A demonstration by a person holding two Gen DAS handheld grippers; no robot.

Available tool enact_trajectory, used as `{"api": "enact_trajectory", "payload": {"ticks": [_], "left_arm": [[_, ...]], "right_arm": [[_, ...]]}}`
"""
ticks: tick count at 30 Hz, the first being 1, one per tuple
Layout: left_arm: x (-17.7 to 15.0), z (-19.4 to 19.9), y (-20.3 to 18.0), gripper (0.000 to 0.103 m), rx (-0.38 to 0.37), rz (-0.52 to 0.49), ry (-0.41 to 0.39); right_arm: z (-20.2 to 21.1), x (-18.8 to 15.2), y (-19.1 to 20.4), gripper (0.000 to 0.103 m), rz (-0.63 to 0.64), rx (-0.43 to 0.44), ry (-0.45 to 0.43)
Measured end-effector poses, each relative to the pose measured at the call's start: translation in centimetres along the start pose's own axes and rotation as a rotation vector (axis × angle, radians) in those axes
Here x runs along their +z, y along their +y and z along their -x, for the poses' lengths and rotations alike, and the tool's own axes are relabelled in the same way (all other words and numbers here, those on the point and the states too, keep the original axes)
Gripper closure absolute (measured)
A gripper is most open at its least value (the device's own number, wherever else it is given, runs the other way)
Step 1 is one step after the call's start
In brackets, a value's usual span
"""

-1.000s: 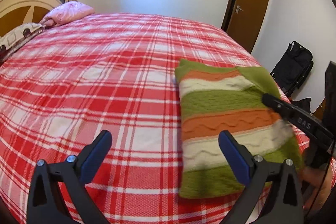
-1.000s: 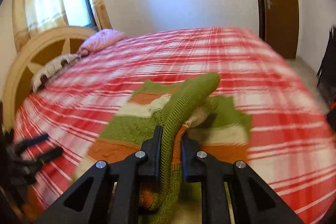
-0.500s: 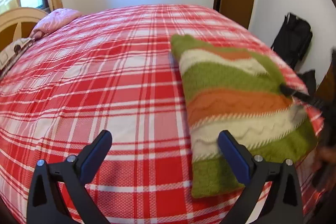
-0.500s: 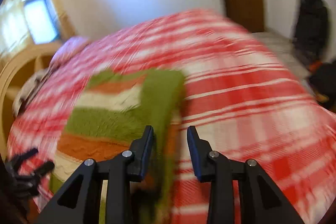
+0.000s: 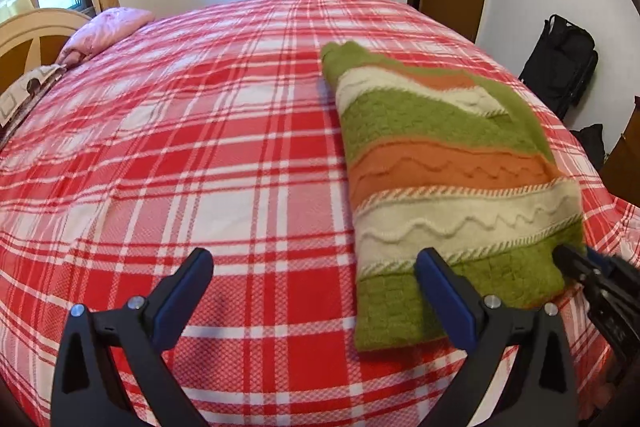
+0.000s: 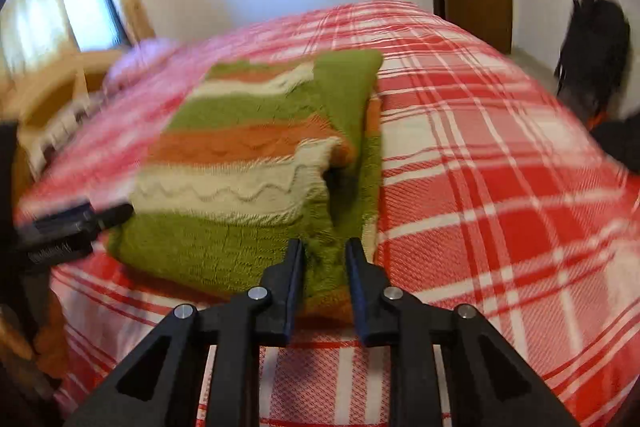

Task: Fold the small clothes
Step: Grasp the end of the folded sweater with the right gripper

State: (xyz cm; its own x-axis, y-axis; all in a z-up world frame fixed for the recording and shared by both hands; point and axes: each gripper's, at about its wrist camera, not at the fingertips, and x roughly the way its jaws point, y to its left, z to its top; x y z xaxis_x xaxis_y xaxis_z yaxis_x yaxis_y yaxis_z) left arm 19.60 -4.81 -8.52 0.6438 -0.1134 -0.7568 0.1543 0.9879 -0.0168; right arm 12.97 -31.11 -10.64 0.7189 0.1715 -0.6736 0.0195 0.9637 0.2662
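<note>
Lying folded on the red plaid bedspread (image 5: 208, 147), the striped sweater (image 5: 440, 163) is seen near the bed's near edge. The left gripper (image 5: 316, 291) is held with its jaws spread wide; the sweater's near left edge lies just under its right finger, and nothing is pinched. The right gripper (image 6: 323, 259) has its jaws narrowly parted after closing in; the sweater's green near right corner sits between them. Whether the pads press the knit cannot be told.
</note>
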Motion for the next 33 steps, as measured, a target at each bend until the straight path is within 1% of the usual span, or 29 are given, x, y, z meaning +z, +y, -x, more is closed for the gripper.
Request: {"api": "enact_trajectory", "payload": {"ticks": [2,3,5,6,7,8,9,11,12,13,15,16,18,19,22,23,24,26,27,28,29,30,31,32,33], "left_arm": [[-0.3,-0.1,0.3,0.000,0.000,0.005,0.000],[-0.4,-0.2,0.4,0.000,0.003,0.001,0.002],[-0.2,0.0,0.7,0.000,-0.008,-0.003,0.005],[0.0,0.1,0.8,0.000,-0.013,-0.004,0.005],[0.3,0.3,0.9,0.000,-0.014,-0.007,0.000],[0.8,0.8,1.1,0.000,-0.017,-0.011,-0.018],[1.4,1.2,1.2,0.000,-0.024,-0.010,-0.039],[3.0,1.8,1.3,0.000,-0.053,0.000,-0.073],[4.0,1.9,1.3,0.000,-0.071,0.008,-0.080],[4.8,1.7,1.2,0.000,-0.086,0.017,-0.080],[6.6,0.7,0.7,0.000,-0.144,0.030,-0.060],[7.2,0.0,0.5,0.000,-0.159,0.030,-0.046],[8.4,-2.7,-0.1,0.000,-0.150,0.049,0.019],[8.6,-3.5,-0.2,0.000,-0.156,0.064,0.039],[8.5,-6.1,-0.8,0.000,-0.242,0.141,0.102],[8.2,-6.7,-1.1,0.000,-0.266,0.151,0.116],[7.9,-7.2,-1.4,0.000,-0.280,0.154,0.129],[6.9,-8.7,-2.2,0.000,-0.306,0.162,0.184],[6.7,-8.7,-2.4,0.000,-0.302,0.160,0.173],[6.5,-8.4,-2.7,0.000,-0.300,0.149,0.137],[6.4,-8.3,-2.8,0.000,-0.300,0.144,0.130],[6.4,-8.3,-2.9,0.000,-0.302,0.147,0.129],[6.4,-8.3,-2.9,0.000,-0.304,0.157,0.126],[6.5,-8.3,-3.0,0.005,-0.308,0.163,0.122],[6.6,-8.2,-3.2,0.019,-0.320,0.159,0.116]], "right_arm": [[0.6,-0.3,-0.3,0.083,-0.019,0.014,0.005],[0.9,-0.3,-0.3,0.081,-0.011,0.018,0.014],[1.7,0.1,-0.4,0.080,-0.015,0.033,0.034],[2.3,0.5,-0.6,0.079,-0.034,0.039,0.027],[3.1,1.2,-0.8,0.077,-0.054,0.042,0.001],[3.7,2.0,-0.8,0.065,-0.065,0.047,-0.026],[4.3,2.9,-0.8,0.041,-0.075,0.064,-0.057],[4.8,4.6,-0.9,0.011,-0.111,0.136,-0.112],[4.5,5.4,-1.3,0.011,-0.141,0.186,-0.139],[3.9,6.2,-1.5,0.011,-0.167,0.210,-0.144],[2.0,7.3,-1.6,0.011,-0.178,0.195,-0.108],[0.2,7.9,-1.6,0.011,-0.163,0.165,-0.072],[-2.1,8.0,-1.3,0.011,-0.126,0.122,-0.035],[-3.5,7.9,-1.1,0.011,-0.100,0.100,-0.011],[-6.4,7.2,-1.2,0.011,-0.087,0.095,0.052],[-7.0,6.8,-1.2,0.011,-0.086,0.106,0.050],[-7.0,6.5,-1.1,0.011,-0.067,0.105,0.029],[-7.2,6.5,-0.7,0.011,-0.036,0.116,0.045],[-7.4,6.4,-0.4,0.011,-0.016,0.118,0.058],[-7.6,6.4,-0.3,0.011,-0.005,0.111,0.064],[-7.8,6.5,-0.2,0.013,0.002,0.103,0.069],[-8.1,6.6,-0.1,0.020,0.014,0.093,0.075],[-8.1,6.5,0.2,0.025,0.022,0.097,0.079],[-8.1,6.4,0.4,0.035,0.015,0.110,0.082],[-8.0,6.2,0.4,0.041,0.003,0.116,0.085]]}}
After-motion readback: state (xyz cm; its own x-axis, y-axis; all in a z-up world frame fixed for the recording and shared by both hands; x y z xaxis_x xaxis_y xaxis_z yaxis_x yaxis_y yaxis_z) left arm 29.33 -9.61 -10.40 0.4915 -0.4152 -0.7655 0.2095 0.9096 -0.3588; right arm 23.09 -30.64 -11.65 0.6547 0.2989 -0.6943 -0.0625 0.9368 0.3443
